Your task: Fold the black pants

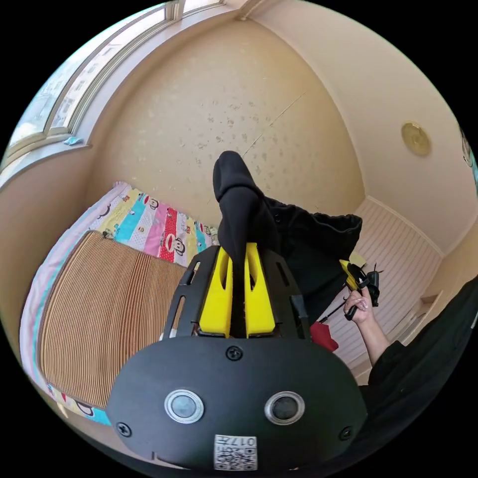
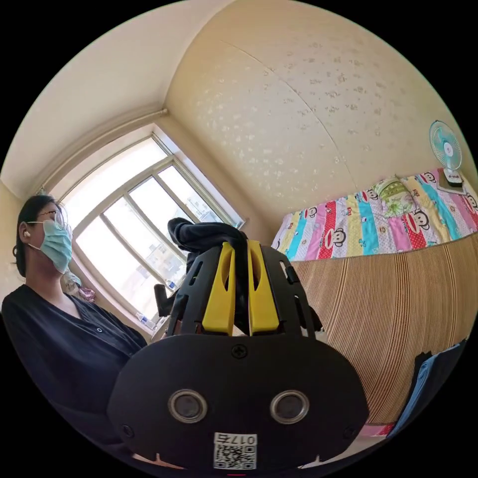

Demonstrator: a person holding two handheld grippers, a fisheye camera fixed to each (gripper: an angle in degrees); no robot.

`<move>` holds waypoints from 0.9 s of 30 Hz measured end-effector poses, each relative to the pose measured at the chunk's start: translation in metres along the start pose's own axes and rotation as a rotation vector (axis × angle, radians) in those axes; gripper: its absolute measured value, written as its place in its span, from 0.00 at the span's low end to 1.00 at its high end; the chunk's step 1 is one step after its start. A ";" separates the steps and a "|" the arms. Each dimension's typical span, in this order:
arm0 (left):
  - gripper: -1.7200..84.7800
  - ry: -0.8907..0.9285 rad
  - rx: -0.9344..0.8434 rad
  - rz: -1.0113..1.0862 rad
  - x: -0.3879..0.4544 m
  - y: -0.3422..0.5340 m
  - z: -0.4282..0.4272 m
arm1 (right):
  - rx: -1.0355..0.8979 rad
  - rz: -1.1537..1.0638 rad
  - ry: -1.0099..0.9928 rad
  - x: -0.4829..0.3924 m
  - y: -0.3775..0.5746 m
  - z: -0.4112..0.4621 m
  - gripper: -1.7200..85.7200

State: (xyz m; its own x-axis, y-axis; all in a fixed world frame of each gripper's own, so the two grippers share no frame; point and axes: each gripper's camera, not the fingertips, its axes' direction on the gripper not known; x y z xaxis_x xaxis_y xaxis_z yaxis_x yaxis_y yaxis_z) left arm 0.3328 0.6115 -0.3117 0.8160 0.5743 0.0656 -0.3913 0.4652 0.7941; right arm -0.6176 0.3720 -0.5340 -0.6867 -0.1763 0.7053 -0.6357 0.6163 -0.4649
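A: Biggest first? Bed with the ribbed bamboo mat (image 1: 109, 308), cartoon-monkey striped sheet (image 2: 378, 219) along the wall.
B: Black pants (image 1: 294, 239) held up in the air between both grippers.
A: Left gripper (image 1: 238, 254)?
B: Yellow jaws clamped on a pants fold. Right gripper (image 2: 241, 249) the same.
A: Small stuff?
B: Fan (image 2: 446, 147) by the wall. QR tags on the gripper bodies, print unreadable.

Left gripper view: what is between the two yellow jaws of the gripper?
In the left gripper view, a fold of the black pants sits pinched between the yellow jaws of the left gripper and sticks up past their tips.
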 end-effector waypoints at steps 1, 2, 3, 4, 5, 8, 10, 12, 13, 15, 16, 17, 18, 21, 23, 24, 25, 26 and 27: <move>0.06 0.015 0.041 0.041 0.020 -0.008 -0.007 | 0.029 -0.011 -0.019 -0.009 -0.004 -0.010 0.06; 0.06 0.024 0.064 0.062 0.030 -0.011 -0.010 | 0.084 -0.039 -0.063 -0.027 -0.013 -0.030 0.06; 0.06 0.039 0.116 0.104 0.049 -0.016 -0.018 | 0.133 -0.081 -0.106 -0.047 -0.021 -0.049 0.06; 0.06 0.051 0.170 0.142 0.069 -0.020 -0.027 | 0.155 -0.104 -0.126 -0.057 -0.025 -0.057 0.06; 0.06 0.055 0.194 0.154 0.078 -0.021 -0.031 | 0.192 -0.149 -0.158 -0.077 -0.033 -0.075 0.06; 0.06 0.090 0.318 0.218 0.124 -0.020 -0.049 | 0.270 -0.251 -0.220 -0.125 -0.051 -0.119 0.06; 0.06 0.115 0.422 0.280 0.159 -0.012 -0.061 | 0.311 -0.323 -0.259 -0.151 -0.056 -0.146 0.06; 0.06 0.162 0.489 0.313 0.180 -0.005 -0.068 | 0.352 -0.400 -0.284 -0.184 -0.060 -0.181 0.06; 0.06 0.187 0.529 0.339 0.194 -0.001 -0.072 | 0.358 -0.414 -0.287 -0.192 -0.061 -0.189 0.06; 0.06 0.197 0.580 0.375 0.214 0.005 -0.077 | 0.379 -0.475 -0.288 -0.222 -0.066 -0.219 0.06; 0.06 0.193 0.606 0.393 0.227 0.009 -0.080 | 0.379 -0.492 -0.290 -0.229 -0.068 -0.225 0.06; 0.06 0.187 0.618 0.403 0.233 0.012 -0.081 | 0.379 -0.530 -0.295 -0.242 -0.072 -0.237 0.05; 0.06 0.167 0.639 0.425 0.244 0.016 -0.084 | 0.383 -0.573 -0.300 -0.253 -0.075 -0.245 0.05; 0.06 0.146 0.634 0.471 0.261 0.021 -0.082 | 0.397 -0.656 -0.320 -0.267 -0.084 -0.258 0.05; 0.06 0.178 0.600 0.468 0.263 0.017 -0.071 | 0.411 -0.670 -0.332 -0.261 -0.092 -0.260 0.05; 0.06 0.191 0.580 0.472 0.261 0.015 -0.057 | 0.428 -0.665 -0.326 -0.253 -0.097 -0.258 0.05; 0.06 0.190 0.548 0.464 0.259 0.011 -0.040 | 0.434 -0.654 -0.323 -0.247 -0.100 -0.256 0.05; 0.06 0.189 0.522 0.449 0.257 0.007 -0.030 | 0.438 -0.607 -0.326 -0.232 -0.110 -0.250 0.05; 0.06 0.194 0.461 0.402 0.251 -0.003 -0.007 | 0.432 -0.539 -0.330 -0.214 -0.121 -0.242 0.05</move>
State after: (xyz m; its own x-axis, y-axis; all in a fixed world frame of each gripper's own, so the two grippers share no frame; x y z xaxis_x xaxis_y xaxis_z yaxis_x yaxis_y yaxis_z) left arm 0.5353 0.7592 -0.3018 0.5345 0.7754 0.3363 -0.3924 -0.1247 0.9113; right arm -0.3081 0.5205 -0.4992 -0.2695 -0.6295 0.7288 -0.9473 0.0371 -0.3182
